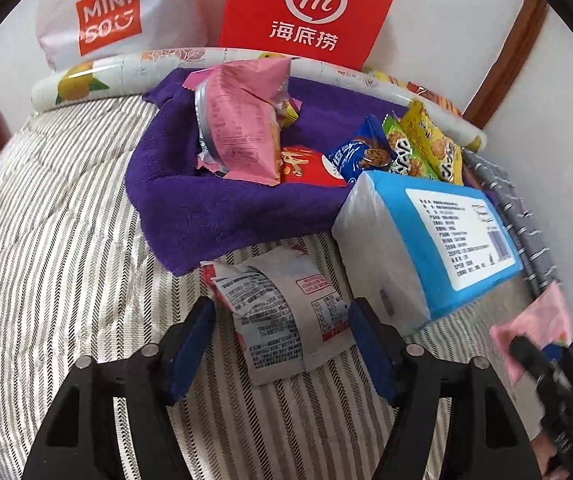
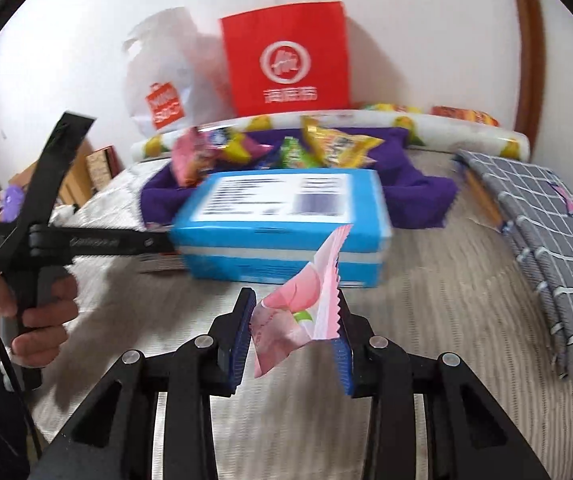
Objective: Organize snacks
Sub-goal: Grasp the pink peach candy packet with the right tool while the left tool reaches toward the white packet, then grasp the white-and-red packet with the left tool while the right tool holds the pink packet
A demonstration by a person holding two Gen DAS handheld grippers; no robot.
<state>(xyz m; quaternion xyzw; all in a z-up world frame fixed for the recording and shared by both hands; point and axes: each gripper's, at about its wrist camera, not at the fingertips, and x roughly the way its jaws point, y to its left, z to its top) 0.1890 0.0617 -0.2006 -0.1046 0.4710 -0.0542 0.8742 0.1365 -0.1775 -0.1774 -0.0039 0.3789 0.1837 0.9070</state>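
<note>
the right gripper (image 2: 292, 336) grips a pink peach snack packet (image 2: 298, 308) above the striped bed (image 2: 426, 320), near a blue tissue pack (image 2: 282, 224); the purple towel (image 2: 406, 184) holds more snacks.

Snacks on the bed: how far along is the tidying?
Partly done. Several packets already sit piled on the purple towel, such as the pink packet and blue cookie packet. The right gripper holds a small pink peach packet. The left gripper is open over a white packet lying on the striped quilt.
</note>
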